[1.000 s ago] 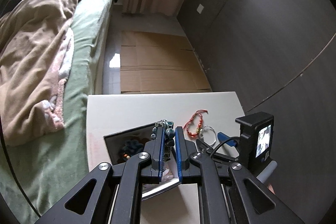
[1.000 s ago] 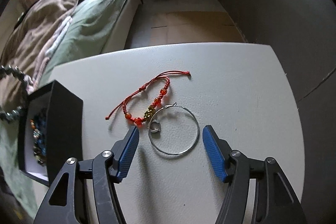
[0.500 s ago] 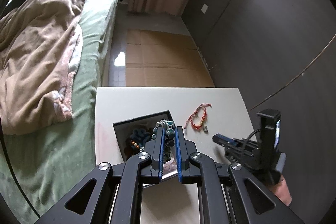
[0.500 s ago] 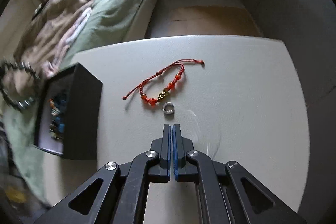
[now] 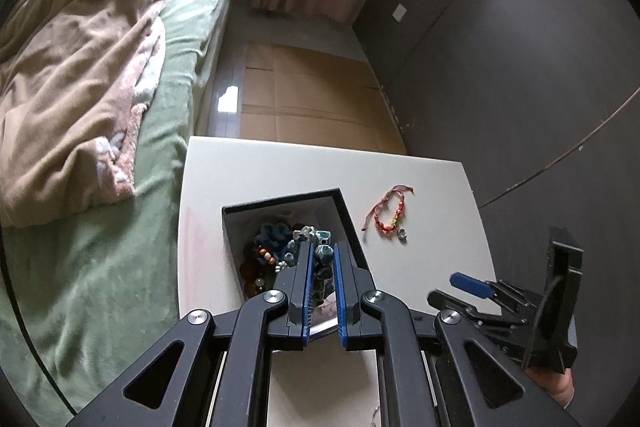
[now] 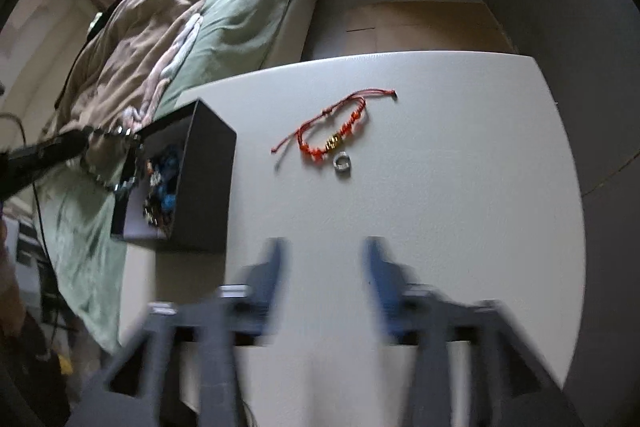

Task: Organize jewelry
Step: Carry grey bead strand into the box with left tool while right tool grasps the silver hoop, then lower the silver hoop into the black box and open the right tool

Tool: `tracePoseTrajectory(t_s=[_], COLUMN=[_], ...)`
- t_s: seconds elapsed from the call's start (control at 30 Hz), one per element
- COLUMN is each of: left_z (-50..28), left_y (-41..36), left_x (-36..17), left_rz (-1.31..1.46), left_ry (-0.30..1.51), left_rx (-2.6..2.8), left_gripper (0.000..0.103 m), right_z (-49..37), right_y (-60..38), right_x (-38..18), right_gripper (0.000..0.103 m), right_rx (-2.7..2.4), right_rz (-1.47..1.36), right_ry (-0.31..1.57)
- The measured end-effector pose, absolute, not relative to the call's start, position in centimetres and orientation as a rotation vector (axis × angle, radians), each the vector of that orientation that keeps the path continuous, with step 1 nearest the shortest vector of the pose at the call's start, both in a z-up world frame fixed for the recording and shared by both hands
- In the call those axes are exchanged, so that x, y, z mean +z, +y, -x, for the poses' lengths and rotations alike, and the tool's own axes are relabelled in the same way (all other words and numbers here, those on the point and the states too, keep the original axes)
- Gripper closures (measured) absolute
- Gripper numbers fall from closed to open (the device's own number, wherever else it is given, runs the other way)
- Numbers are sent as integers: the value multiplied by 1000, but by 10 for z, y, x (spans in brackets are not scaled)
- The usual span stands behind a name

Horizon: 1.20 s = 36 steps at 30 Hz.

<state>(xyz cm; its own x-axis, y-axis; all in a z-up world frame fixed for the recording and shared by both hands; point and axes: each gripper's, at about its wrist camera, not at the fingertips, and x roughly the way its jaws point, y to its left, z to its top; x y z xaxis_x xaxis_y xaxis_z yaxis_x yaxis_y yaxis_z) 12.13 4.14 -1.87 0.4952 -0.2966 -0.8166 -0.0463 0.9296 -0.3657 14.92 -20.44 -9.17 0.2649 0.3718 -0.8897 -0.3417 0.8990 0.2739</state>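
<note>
A: The left gripper (image 5: 323,259) is clamped on a beaded bracelet (image 5: 322,254) of grey-blue stones, and it hangs right over the open black box (image 5: 347,223), with the beads poking out past the fingertips

B: And the box itself?

A: It sits near the table's (image 5: 432,267) left edge, the side facing the bed (image 5: 120,227). Other beaded pieces, blue and amber, already lie heaped inside it. From the right wrist camera the bracelet (image 6: 116,163) shows as a dark loop dangling above the box (image 6: 208,187) opening

B: What about the right gripper (image 6: 324,267)?

A: Its jaws are opening, with nothing between them (the fingers are blurred, but only bare tabletop shows in the gap). It hovers over the near part of the table (image 6: 460,207), well short of the remaining jewelry

B: Which is where?

A: A red cord bracelet (image 6: 332,135) with orange and gold beads lies mid-table, and a small silver ring (image 6: 342,163) lies just beside it on the near side, apart from the box to their left. Ahead of the right gripper they sit slightly left of centre

B: Room to move?

A: Plenty. The surface right of the ring is bare out to the rounded right edge, and the far edge lies well beyond the red bracelet
</note>
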Motion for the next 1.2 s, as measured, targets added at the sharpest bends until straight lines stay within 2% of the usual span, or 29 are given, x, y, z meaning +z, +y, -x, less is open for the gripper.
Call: tracePoseTrajectory(t_s=[0.17,0.47,0.5,0.57,0.6,0.63,0.73,0.8,0.97,1.2], left_z=[-115,-107,-105,-98,-92,-88,-72,-63,-48,-35], left_y=[42,39,42,48,52,54,64,72,82,91], left_x=[-24,-52,-56,-61,-61,-60,-56,-54,-52,-46], left_rz=[390,531,559,592,594,595,609,630,645,638], left_ry=[1039,1040,1042,1028,1008,993,956,940,927,910], left_rx=[-163,-223,-226,-223,-210,-197,-170,-168,-153,-149], left_gripper=[93,91,87,67,47,35,35,35,35,35], right_z=[-137,-101,-97,-89,-84,-81,-67,-57,-39,-15], right_y=[-215,-200,-199,-197,-196,-195,-186,-179,-162,-138], right_x=[-87,-85,-85,-85,-85,-85,-86,-87,-94,-101], right_gripper=[45,45,45,45,45,46,50,60,76,78], right_rx=[528,593,595,602,607,613,639,658,686,707], right_rz=[-66,41,44,41,38,35,27,31,45,136], right_ry=[1220,1229,1230,1232,1235,1237,1249,1261,1301,1321])
